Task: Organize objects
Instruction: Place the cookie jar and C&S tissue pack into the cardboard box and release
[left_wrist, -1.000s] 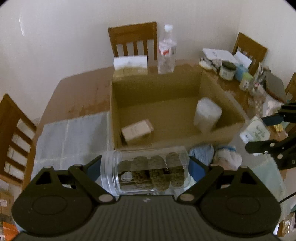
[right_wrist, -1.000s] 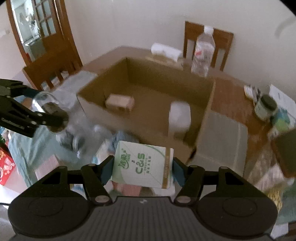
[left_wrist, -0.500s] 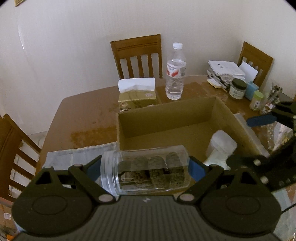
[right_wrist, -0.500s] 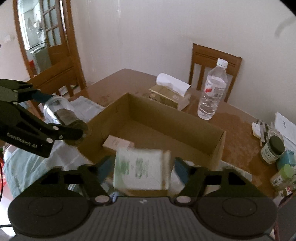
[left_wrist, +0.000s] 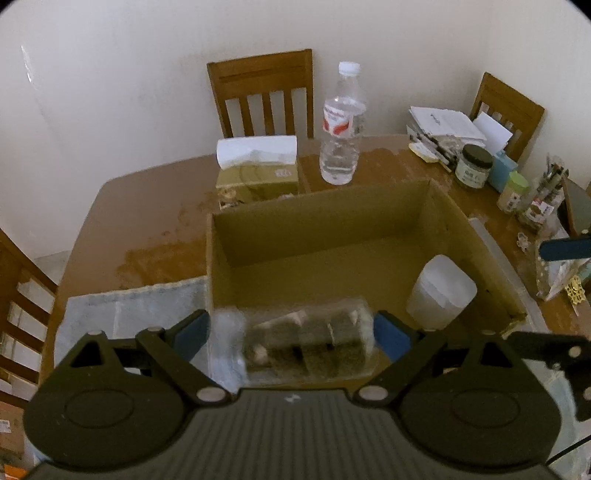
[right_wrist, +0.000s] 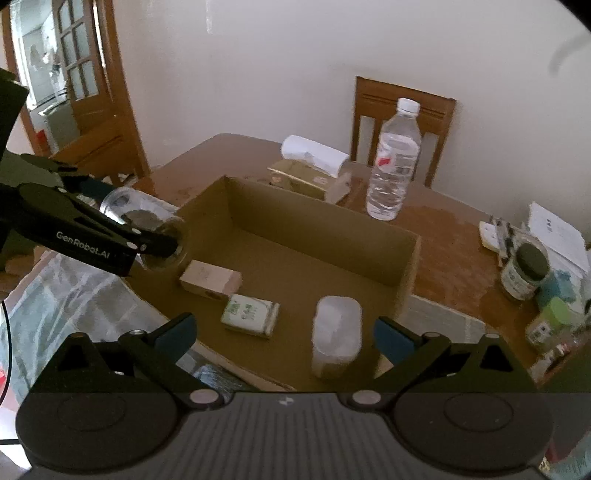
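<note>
Brown wooden table (left_wrist: 147, 206) carries it all, w/ an open brown cardboard box (right_wrist: 410, 266) sitting mid-table as the collecting bin, which is why both claws hang over its near edge.

Inside the box already: a white rounded plastic tub (right_wrist: 336, 332) standing upright near the right wall, a pale pink cardboard carton (right_wrist: 210, 278) lying flat towards the left, and a small flat white-and-green packet (right_wrist: 251, 314) lying between them, just beside the carton.

Left claw (left_wrist: 291, 334) is opening; the clear plastic jar of dark round biscuits (left_wrist: 306, 343) lies sideways between its blue pads and looks blurred. Can't tell if the pads still touch it, but prob. it's slipping free at the box's near-left corner. In the right wrist view the jar sits at the box rim, beside the carton.

Right claw (right_wrist: 282, 334) is opening too, jaws spread wide w/ nothing between them. It has released; the packet lies on the box floor below it, clear of the pads.

Behind the box, not part of the sorting so far: a tall clear water bottle (left_wrist: 341, 125) and a gold tissue box w/ white tissue on top (left_wrist: 256, 173), both upright, apart from the cardboard.
</note>
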